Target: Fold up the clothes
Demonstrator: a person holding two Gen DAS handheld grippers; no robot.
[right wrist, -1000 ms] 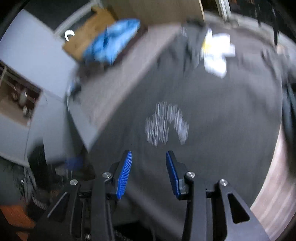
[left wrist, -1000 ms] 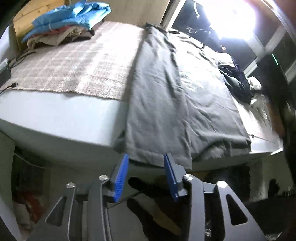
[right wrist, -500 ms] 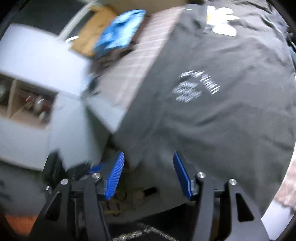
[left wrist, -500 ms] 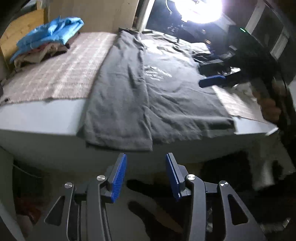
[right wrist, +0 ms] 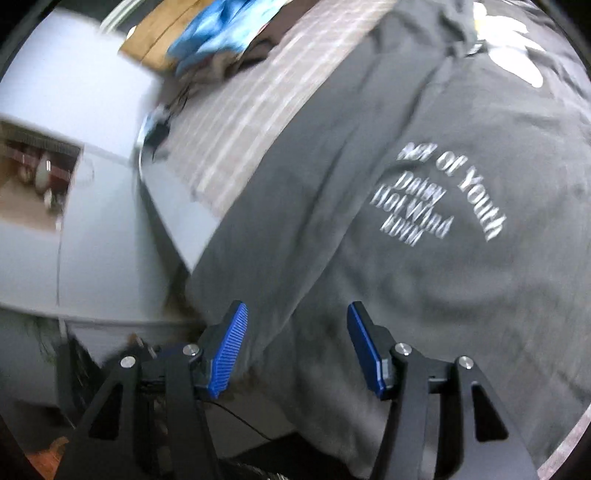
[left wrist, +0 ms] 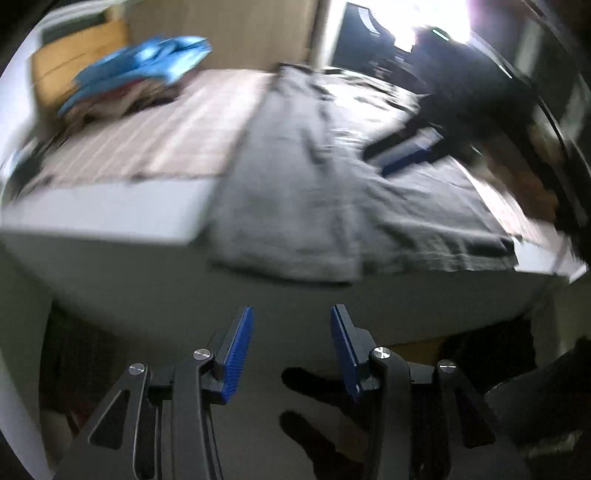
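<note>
Bed (right wrist: 173,218) under grey shirt (right wrist: 424,295) lettered "of Youth", "Daisy".

Open right claw (right wrist: 295,345) over grey T-shirt (right wrist: 424,229)

Dark grey shirt (right wrist: 424,258), white lettering; beige plaid cover (left wrist: 155,136); blue fingers (left wrist: 236,354).

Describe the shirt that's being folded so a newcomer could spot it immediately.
Start at the white bed topped with a beige checked blanket. Spread along its near side is the dark grey cotton T-shirt, one long edge already folded inward and its hem hanging over the mattress edge. Unlike the crumpled bright blue garment piled at the far end, it lies flat and carries white printed lettering on its chest.
</note>
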